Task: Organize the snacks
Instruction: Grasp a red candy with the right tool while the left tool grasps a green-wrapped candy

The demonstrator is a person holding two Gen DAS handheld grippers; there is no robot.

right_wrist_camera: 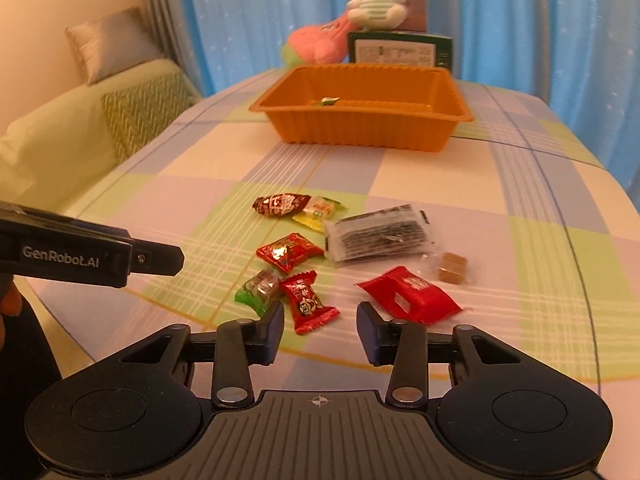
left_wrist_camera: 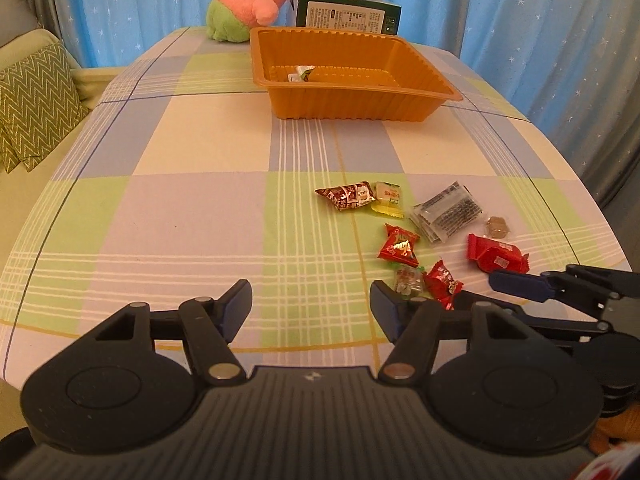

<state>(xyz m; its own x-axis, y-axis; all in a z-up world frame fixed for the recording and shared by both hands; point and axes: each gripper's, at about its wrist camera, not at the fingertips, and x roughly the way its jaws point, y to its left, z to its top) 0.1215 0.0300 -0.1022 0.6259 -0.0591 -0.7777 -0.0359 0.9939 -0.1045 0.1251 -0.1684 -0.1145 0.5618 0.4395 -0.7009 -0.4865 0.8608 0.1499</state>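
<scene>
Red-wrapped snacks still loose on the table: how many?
3. One red candy mid-cluster, one red candy with a cartoon face just ahead of the right gripper, and a larger red packet to its right. The dark maroon one isn't counted; none look hidden.

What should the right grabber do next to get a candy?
Probably nudge the right gripper a little forward and down over the small red candy just ahead, then pinch. Its jaws are apart with nothing between them, that candy lies nearest, and the orange tray holds only one snack so far.
</scene>
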